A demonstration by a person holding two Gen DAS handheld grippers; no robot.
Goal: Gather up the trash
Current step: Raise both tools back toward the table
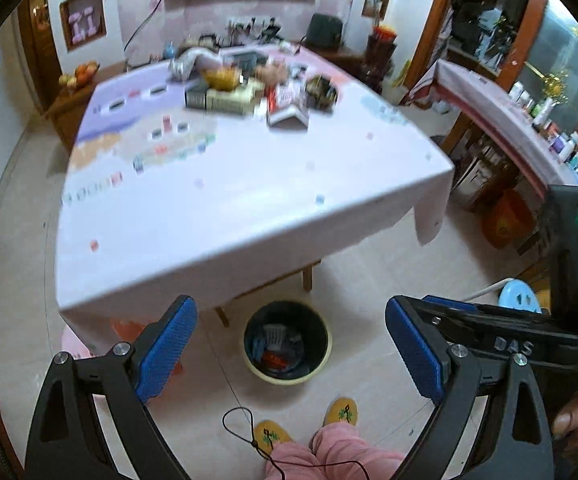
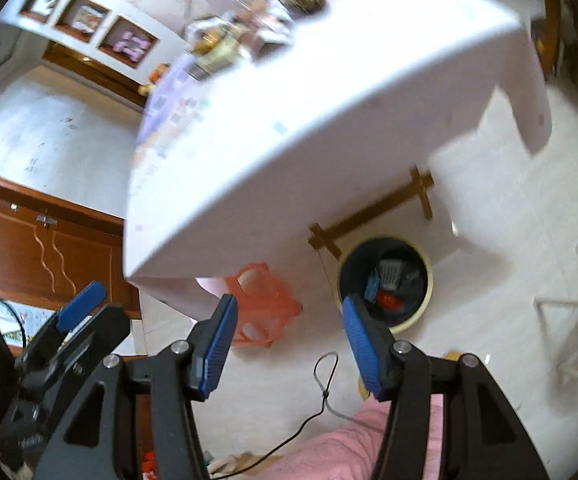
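Landmark: the waste bin (image 1: 288, 342), a round dark tub with a pale yellow rim, is stood on the floor just in front of the bench's near edge, where it can be reached from above.
Bin contents: several discarded pieces are seen inside, among them a grey ribbed item, something blue and something red; what they are cannot be told.
Left claw (image 1: 291, 350): held well above the bin and tilted down toward it; its jaws are spread wide and nothing is held between the ribbed blue pads.
Right claw (image 2: 287, 346): held beside the left one, above and to the near side of the bin; its jaws are parted about halfway and are empty.
Bench (image 1: 249, 200): covered by a smooth, pale pink cloth that hangs over the edges; beyond the bin, at the far end, a blurred pile of boxes and packets (image 1: 257, 88) is left, judged to be the trash not yet gathered.
Stool (image 2: 261, 304): an orange plastic stool with cut-out sides is tucked under the bench, left of the bin.
Floor: pale glossy tile; slippered feet (image 1: 305, 424) and pink fleece trousers are seen nearer than the bin.
Judgement: both claws being empty, a fresh reach to the far pile is probably called for.
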